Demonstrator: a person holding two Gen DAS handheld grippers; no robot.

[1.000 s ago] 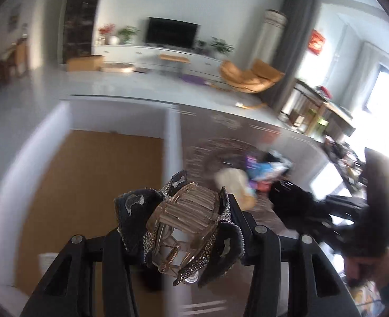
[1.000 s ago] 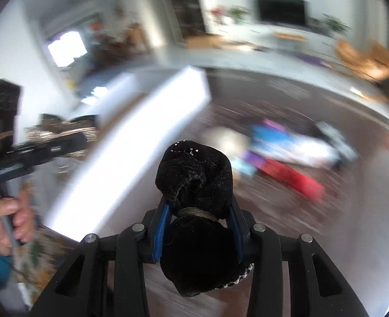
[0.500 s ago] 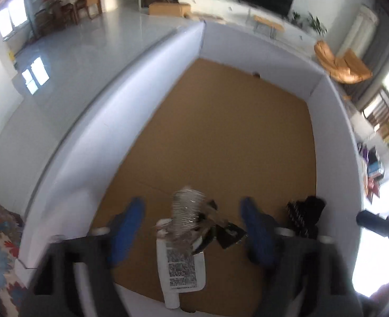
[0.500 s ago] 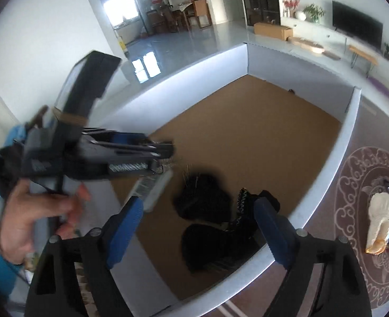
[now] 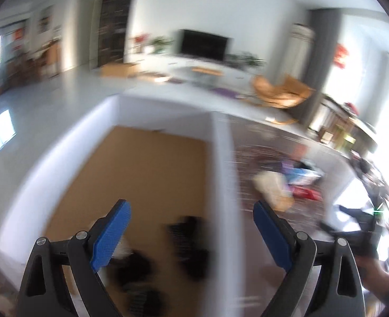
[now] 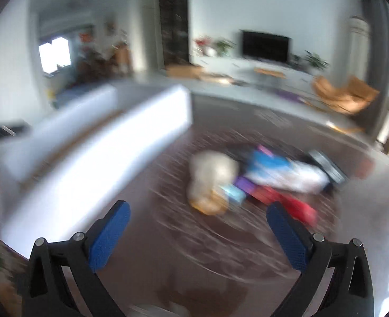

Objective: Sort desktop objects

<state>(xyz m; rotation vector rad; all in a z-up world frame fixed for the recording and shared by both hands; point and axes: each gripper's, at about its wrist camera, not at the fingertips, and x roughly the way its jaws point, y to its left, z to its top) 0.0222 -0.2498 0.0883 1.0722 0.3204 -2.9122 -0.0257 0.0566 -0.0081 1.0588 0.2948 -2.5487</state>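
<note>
Both hand-held grippers, left (image 5: 191,227) and right (image 6: 198,231), now empty, jaws opening; hair accessories (image 5: 186,240) dropped in box (image 5: 221,158).

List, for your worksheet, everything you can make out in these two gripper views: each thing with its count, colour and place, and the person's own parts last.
box: one, white walls, brown floor, left of the table
dark items: several, black, blurred, on the box floor
table: one, dark brown, right of the box
pile of items: one, cream, blue, purple, red, white, on the table
television: one, black, far wall
chairs: two, orange, right of the room
left gripper: one, black, blue pads, jaws opening, nothing between
right gripper: one, same colours, jaws opening, nothing between
</note>
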